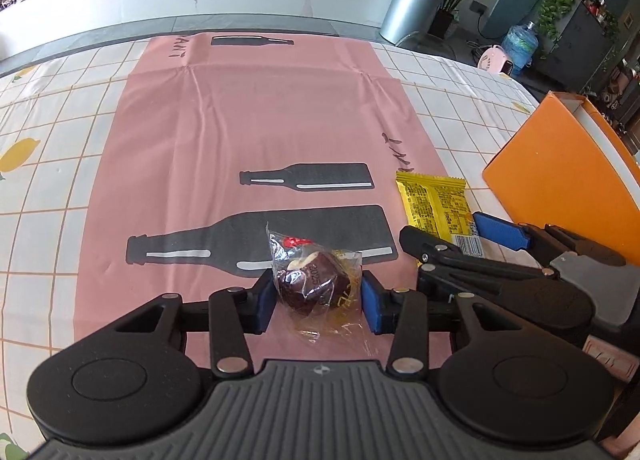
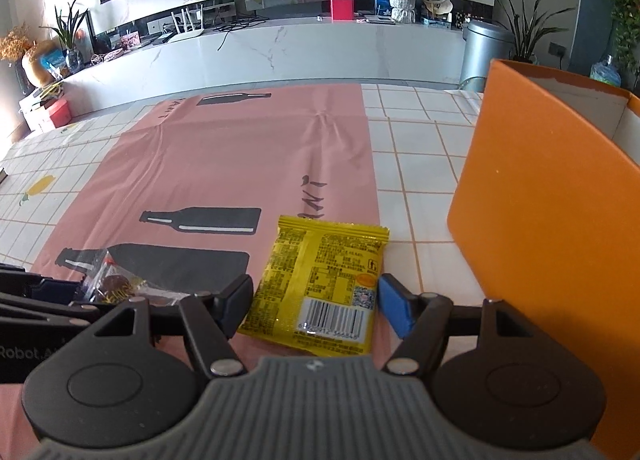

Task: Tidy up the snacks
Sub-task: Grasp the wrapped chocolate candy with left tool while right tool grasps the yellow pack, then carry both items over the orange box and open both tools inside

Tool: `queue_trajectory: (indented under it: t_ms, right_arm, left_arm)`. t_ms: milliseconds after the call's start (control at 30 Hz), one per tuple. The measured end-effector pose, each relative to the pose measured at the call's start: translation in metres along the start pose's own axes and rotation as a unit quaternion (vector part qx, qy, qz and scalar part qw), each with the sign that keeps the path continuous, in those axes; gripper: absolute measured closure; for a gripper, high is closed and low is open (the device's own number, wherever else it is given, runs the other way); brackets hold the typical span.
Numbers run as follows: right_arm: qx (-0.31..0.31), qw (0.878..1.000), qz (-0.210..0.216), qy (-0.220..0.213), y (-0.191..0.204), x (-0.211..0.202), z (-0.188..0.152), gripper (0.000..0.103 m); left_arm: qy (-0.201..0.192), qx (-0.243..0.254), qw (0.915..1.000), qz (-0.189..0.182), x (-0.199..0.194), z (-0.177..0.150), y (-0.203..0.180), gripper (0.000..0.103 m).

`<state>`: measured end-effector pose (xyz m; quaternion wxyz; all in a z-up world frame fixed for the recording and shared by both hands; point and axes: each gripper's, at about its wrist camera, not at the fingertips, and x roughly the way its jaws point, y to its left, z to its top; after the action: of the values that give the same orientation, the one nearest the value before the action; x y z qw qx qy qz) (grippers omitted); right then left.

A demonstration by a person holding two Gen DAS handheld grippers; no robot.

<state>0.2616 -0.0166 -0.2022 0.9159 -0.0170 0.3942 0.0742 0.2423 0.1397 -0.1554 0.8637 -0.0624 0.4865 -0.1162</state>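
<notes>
Both snacks lie on the pink cloth (image 1: 248, 120), none visibly in the orange box (image 2: 552, 196) at its right edge. The left gripper (image 1: 318, 294) pinches the chocolate cake (image 1: 310, 284); the right gripper (image 2: 316, 302) straddles the yellow packet (image 2: 320, 280), jaws apart.

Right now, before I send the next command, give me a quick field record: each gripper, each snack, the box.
left gripper: pads on both sides of the clear-wrapped chocolate snack, apparently touching its wrapper
right gripper: open, straddling the yellow packet, pads not pressing it
yellow packet: flat on the pink mat, barcode side up
chocolate snack: on the pink mat, over a printed bottle
orange box: open top, on the checked tablecloth, right of the yellow packet
snacks in box: cannot tell
</notes>
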Motion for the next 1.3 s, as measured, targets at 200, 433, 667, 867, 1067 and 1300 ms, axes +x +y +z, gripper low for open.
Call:
queue_trajectory:
  t_ms: [200,433,667,867,1067,1300]
  right_arm:
    - [-0.008,1.000,0.003,-0.005,-0.004,-0.003,-0.002,0.050]
    - [-0.014,1.000,0.021,0.013,-0.007,-0.006,0.000,0.051]
    - [-0.020,0.999,0.040,0.012,-0.010,-0.020,0.000,0.051]
    - [-0.016,0.998,0.054,0.013,-0.019,-0.044,0.002,0.051]
    - [0.000,0.997,0.081,0.010,-0.033,-0.090,0.013,0.051]
    - [0.006,0.996,0.088,0.002,-0.055,-0.147,0.017,0.051]
  left_arm:
    - [-0.009,-0.016,0.9998,0.001,-0.001,-0.002,0.002,0.059]
    - [-0.010,-0.026,0.9996,0.006,-0.004,-0.002,0.001,0.060]
    - [-0.020,-0.018,0.9995,0.018,-0.017,-0.005,-0.014,0.060]
    - [-0.035,-0.041,0.9984,0.015,-0.042,0.001,-0.029,0.060]
    - [-0.069,-0.067,0.9954,-0.002,-0.084,0.010,-0.050,0.060]
    - [-0.086,-0.084,0.9926,-0.018,-0.118,0.004,-0.083,0.060]
